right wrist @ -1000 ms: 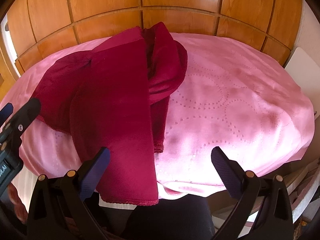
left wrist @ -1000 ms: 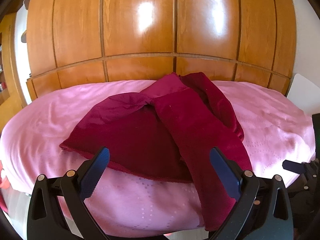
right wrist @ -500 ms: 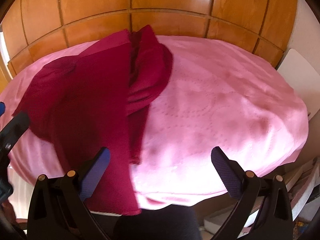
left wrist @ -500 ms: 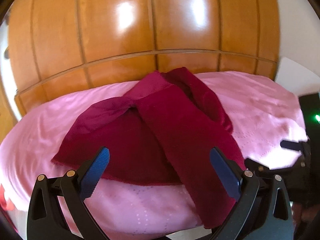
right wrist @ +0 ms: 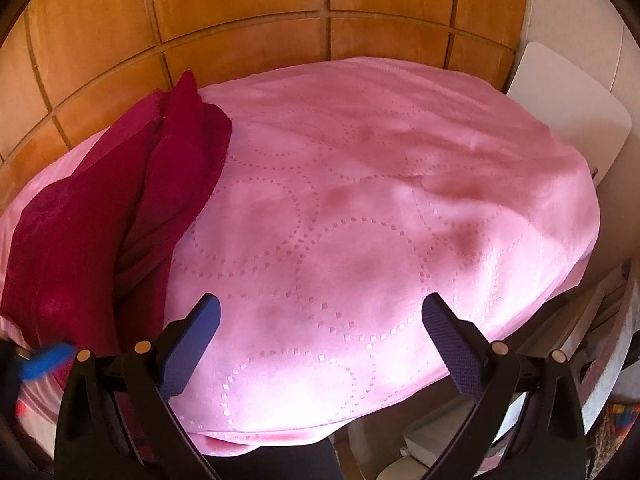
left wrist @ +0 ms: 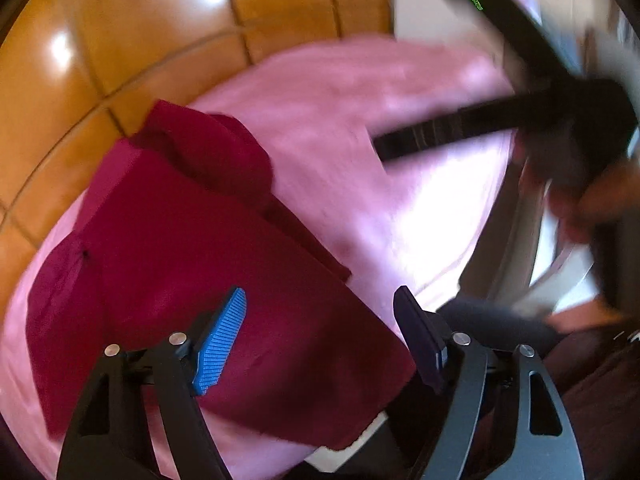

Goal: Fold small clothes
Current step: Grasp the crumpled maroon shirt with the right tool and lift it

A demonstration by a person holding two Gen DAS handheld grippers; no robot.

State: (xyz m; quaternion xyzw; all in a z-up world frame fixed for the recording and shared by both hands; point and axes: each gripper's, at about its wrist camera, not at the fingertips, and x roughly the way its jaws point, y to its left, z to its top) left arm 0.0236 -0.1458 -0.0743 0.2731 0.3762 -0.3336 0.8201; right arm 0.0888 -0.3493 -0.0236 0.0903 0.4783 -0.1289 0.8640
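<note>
Looking along the left gripper (left wrist: 320,336), I see its two jaws standing wide apart with nothing between the pads; the blue pad is at the lower centre of the frame and the dark one to the right of it. Directly behind and under this opening lies the near end of the dark red garment (left wrist: 192,264), which hangs a little over the front edge of the pink bedcover (left wrist: 360,152). This view is blurred, so I cannot tell if the pads touch the cloth or only hover above it. The garment's long axis runs from this near end, at the lower centre, up to the upper left of the frame, where the cloth is bunched close to the wooden panel wall (left wrist: 120,32).

In the right wrist view the right gripper (right wrist: 320,340) is also fully open and holds nothing. In front of it there is only bare bedcover (right wrist: 400,220). The garment (right wrist: 100,220) lies along the left edge of the frame, clearly to the left of these jaws.

So I judge the left gripper is much nearer to the garment, and the near hanging end is the natural place to take for a fold toward the far end.
</note>
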